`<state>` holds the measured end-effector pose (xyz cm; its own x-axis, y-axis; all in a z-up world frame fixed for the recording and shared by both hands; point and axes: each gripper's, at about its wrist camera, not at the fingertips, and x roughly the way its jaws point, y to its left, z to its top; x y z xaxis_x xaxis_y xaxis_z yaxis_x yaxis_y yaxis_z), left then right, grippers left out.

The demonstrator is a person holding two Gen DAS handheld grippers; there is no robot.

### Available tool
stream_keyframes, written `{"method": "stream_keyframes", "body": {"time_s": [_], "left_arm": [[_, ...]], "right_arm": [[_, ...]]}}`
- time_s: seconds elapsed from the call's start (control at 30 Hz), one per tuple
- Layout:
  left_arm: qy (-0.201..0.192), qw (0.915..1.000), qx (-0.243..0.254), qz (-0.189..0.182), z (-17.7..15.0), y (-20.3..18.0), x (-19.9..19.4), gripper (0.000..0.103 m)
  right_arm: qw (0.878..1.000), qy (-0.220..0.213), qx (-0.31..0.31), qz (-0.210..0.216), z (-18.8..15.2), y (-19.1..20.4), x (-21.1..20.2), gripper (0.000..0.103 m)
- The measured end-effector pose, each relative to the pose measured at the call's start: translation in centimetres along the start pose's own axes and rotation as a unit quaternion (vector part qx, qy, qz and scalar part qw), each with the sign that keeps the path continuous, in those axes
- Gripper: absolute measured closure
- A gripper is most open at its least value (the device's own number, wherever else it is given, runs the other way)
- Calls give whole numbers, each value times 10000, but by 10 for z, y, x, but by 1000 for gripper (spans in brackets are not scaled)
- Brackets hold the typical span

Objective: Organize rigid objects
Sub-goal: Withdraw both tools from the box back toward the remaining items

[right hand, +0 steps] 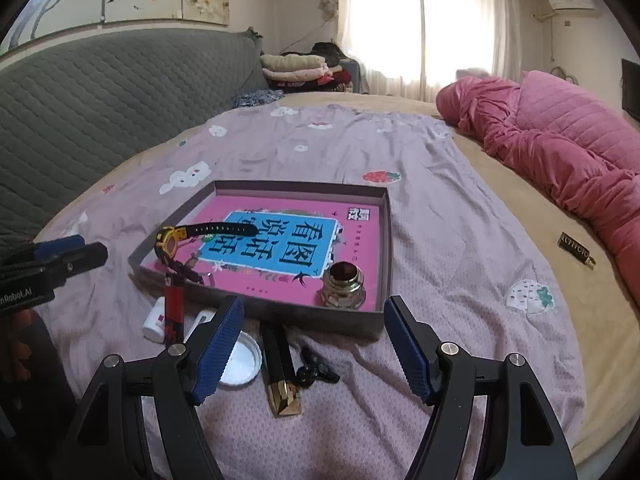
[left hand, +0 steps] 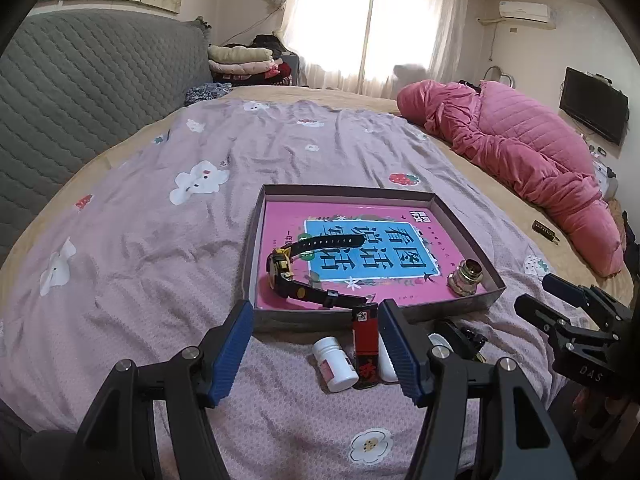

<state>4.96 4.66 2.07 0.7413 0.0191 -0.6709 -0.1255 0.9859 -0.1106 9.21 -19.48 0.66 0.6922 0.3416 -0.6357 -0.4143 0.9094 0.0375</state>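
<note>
Two views, left wrist first: loose pieces lie on the bed (left hand: 168, 240) just short of the box (left hand: 256, 240).
Left gripper: the left gripper (left hand: 316, 356) hangs over the near row, fingers well apart, nothing clamped.
Lighter: the lighter (left hand: 365, 344) stands almost dead ahead between those fingers, its long axis running away toward the box, far end resting against the box's near wall.
Bottle: the bottle (left hand: 335, 364) lies just left of the lighter, tilted.
Already boxed: the watch (left hand: 296, 268) and a brass fitting (left hand: 466, 280) sit inside, on the pink book (left hand: 360, 248).
Right wrist view, gripper: the right gripper (right hand: 314, 354) is spread wide too, empty.
Black bar: the bar (right hand: 280, 364) lies ahead and a touch left of centre, long axis pointing toward the box, gold end nearest the camera.
Neighbours: a white lid (right hand: 240, 364) sits partly behind the left finger; a small black clip (right hand: 316, 368) rests just right of the bar.
Nearer hand: my call, left takes the lighter, right the bar; each is lined up lengthwise, so the fingers close across the narrow side.
Stray: a dark tag (right hand: 576, 249) lies well off to the right, on the tan sheet.
</note>
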Motion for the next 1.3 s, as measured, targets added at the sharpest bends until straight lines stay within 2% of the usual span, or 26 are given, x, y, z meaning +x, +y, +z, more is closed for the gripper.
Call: {"method": "stream_keyframes", "body": {"time_s": [0.47, 0.63, 1.0, 1.3], "left_arm": [[361, 9992, 153, 37, -14, -6, 4, 39], [475, 9985, 269, 18, -19, -12, 6, 39], [658, 9973, 335, -36, -25, -17, 13, 39], [868, 9955, 369, -102, -31, -20, 21, 39]], "right_arm": [[9998, 115, 161, 49, -12, -8, -13, 29], [9991, 280, 302, 96, -15, -11, -9, 29], [9988, 479, 6, 15, -24, -4, -5, 29], [9977, 651, -34, 168, -30, 0, -1, 29]]}}
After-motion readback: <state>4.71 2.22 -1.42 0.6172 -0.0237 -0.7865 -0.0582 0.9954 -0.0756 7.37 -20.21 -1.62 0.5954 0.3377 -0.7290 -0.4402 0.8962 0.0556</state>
